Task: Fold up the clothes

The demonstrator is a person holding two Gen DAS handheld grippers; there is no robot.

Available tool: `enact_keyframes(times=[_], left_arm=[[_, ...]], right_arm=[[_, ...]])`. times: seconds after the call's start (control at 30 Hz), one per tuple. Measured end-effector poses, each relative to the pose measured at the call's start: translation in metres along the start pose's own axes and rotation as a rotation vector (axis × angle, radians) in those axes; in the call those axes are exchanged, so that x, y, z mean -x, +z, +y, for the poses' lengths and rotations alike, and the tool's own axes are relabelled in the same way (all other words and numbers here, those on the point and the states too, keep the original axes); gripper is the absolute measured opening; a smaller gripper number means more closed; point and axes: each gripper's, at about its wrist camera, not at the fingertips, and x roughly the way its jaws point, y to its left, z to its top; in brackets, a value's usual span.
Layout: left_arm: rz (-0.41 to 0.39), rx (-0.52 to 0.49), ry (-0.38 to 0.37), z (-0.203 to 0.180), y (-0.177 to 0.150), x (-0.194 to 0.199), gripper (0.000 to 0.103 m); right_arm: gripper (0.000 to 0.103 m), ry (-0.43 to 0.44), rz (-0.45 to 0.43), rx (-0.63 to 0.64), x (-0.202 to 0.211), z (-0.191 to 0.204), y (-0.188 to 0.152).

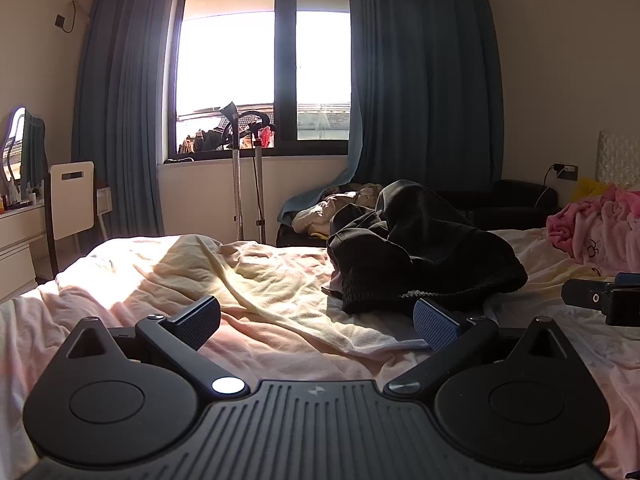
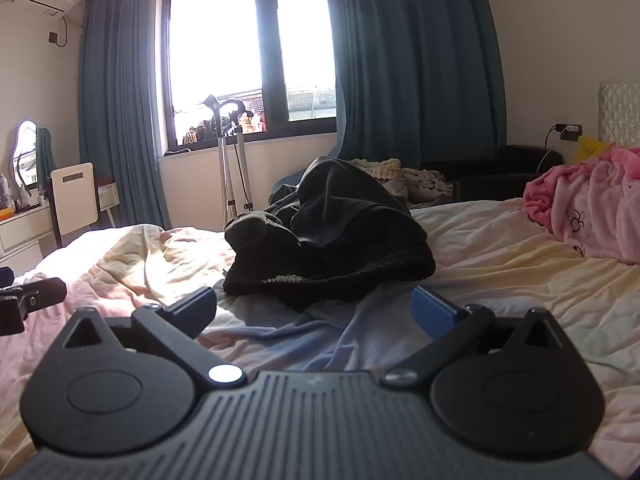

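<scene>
With my left claw (image 1: 318, 322) and right claw (image 2: 314, 312) both spread wide and empty just short of the black garment (image 2: 332, 236) heaped in the middle of the bed (image 2: 500, 248), I judge folding hasn't begun: next I must pinch its near hem and spread it flat.
</scene>
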Motion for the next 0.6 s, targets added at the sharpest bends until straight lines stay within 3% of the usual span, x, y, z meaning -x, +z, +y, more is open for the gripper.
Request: enact_keyframes(times=[0.6], left_arm=[[0.000,-0.006,-0.010,-0.001,-0.011,-0.002,0.103]], right_arm=[[0.103,0.004,-0.009,0.005,-0.003,0.003,-0.003]])
